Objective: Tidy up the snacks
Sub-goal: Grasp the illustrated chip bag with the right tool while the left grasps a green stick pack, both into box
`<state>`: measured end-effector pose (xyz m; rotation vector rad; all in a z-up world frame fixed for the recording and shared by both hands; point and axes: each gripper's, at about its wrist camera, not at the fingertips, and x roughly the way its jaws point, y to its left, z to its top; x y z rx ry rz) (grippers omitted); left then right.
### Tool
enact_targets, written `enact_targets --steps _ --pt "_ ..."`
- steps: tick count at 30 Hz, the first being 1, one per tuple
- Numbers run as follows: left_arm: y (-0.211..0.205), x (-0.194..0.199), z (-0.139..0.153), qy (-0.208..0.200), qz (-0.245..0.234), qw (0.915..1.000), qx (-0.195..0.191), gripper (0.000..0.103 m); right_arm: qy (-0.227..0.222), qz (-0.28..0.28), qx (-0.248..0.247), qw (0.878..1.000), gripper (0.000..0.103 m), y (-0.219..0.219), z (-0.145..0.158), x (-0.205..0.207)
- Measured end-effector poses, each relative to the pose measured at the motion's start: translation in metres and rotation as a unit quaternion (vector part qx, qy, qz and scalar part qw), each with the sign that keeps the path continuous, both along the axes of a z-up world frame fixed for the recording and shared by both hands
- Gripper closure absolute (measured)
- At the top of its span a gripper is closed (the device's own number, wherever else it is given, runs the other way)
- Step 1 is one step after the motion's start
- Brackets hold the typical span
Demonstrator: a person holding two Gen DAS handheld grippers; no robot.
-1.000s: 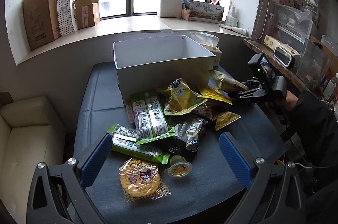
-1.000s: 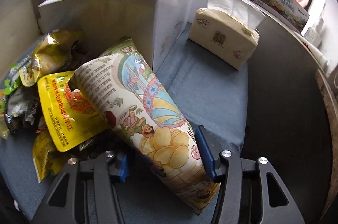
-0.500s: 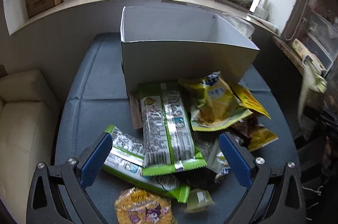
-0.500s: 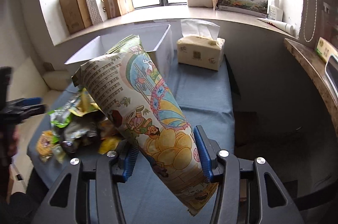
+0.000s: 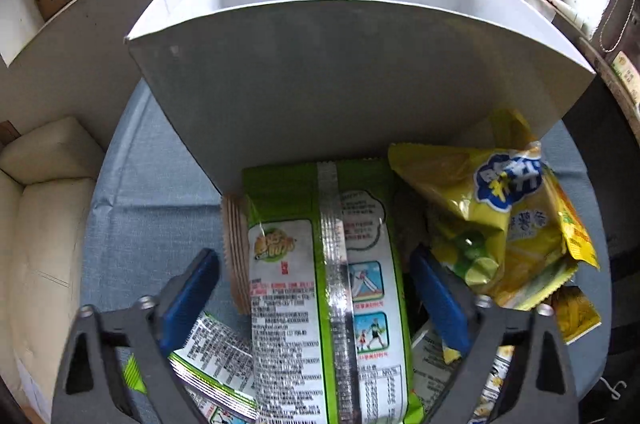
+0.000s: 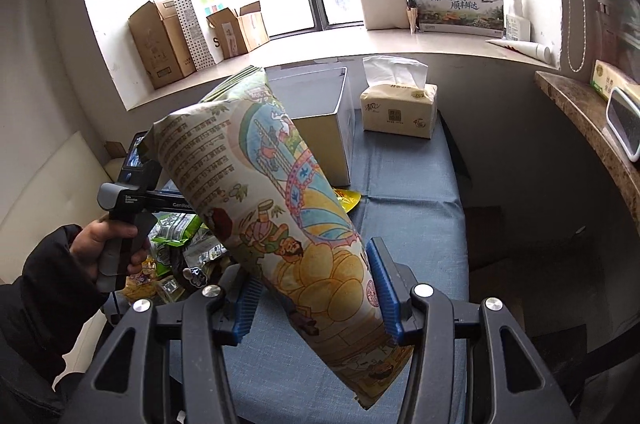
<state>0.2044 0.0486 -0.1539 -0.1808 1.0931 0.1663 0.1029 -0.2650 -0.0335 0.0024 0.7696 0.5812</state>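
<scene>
Advanced since the earlier frame, the left claw (image 5: pixel 316 296) now straddles, spread, the green snack pack (image 5: pixel 320 264) lying against the white box (image 5: pixel 320 83). Right view: right claw (image 6: pixel 316 288) pinches the illustrated chip bag (image 6: pixel 260 191), raised above the table (image 6: pixel 408 207).

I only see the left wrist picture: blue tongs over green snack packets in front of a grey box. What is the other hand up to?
Observer: The right tongs are shut on a long illustrated cream snack bag, tilted, lifted above the blue table.
Operator: Anything beyond the grey cardboard box?
Observer: A beige soft tissue pack stands beside it.
Operator: Who holds these left tongs?
Observer: A bare left hand in a black sleeve.
</scene>
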Motion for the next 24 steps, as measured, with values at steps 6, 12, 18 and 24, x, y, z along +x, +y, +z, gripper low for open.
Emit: enact_targets --steps 6,12,18,24 --pt "-0.004 -0.019 0.008 -0.010 -0.021 0.9996 0.019 0.036 0.003 0.010 0.003 1.000 0.049 0.008 -0.003 -0.009" --pt "-0.005 -0.078 0.048 -0.089 -0.032 0.9955 -0.005 0.036 0.002 0.024 0.014 1.000 0.049 0.025 0.000 -0.018" --pt "-0.001 -0.108 0.115 -0.164 -0.033 0.9854 -0.031 0.036 0.005 0.037 0.028 0.999 0.049 0.055 0.010 -0.005" --pt "0.021 -0.065 0.163 -0.216 -0.029 0.9757 -0.026 0.035 -0.001 0.024 0.025 0.999 0.049 0.096 0.039 0.047"
